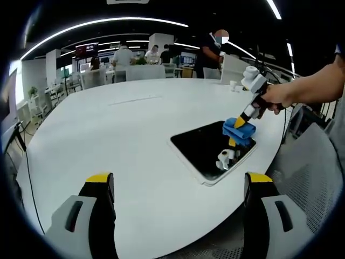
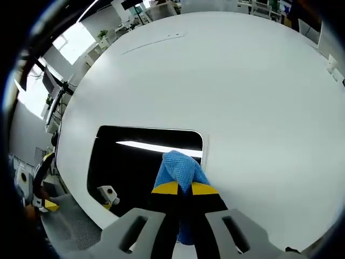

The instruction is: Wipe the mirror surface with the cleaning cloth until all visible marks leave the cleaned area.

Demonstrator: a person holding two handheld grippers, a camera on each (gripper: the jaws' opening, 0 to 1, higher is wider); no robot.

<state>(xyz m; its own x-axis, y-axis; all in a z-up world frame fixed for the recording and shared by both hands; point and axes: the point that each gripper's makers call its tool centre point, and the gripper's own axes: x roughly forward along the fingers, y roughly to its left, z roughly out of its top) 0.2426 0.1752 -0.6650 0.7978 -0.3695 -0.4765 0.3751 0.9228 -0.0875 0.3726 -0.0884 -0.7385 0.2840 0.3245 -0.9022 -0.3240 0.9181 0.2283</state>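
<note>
On a broad white table (image 1: 108,140), left to right in the left gripper view: left gripper (image 1: 178,189) held low over the near edge, yellow-tipped jaws spread wide with nothing between them; then a dark rectangular mirror (image 1: 205,148) lying flat near the table's right edge; then a blue cloth (image 1: 239,131) pressed on the mirror's far right part, pinched by the right gripper (image 1: 241,120), gripped from above by a hand (image 1: 277,97). Small white reflection of a gripper visible in the glass near the mirror's front corner. Beyond the table, several people standing among desks and screens under curved ceiling lights.

From the right gripper view, left to right: left gripper (image 2: 38,183) at the far left past the table's edge; mirror (image 2: 129,162) as a black pane with rounded corners and a pale frame, a bright strip of ceiling light reflected across its upper part; cloth (image 2: 180,170) bunched against the pane's right side, just below that strip; right gripper (image 2: 186,189) with jaws drawn narrow, clamped on the cloth, yellow tips touching its folds. Bare white tabletop to the right. No containers to be seen on the table.
</note>
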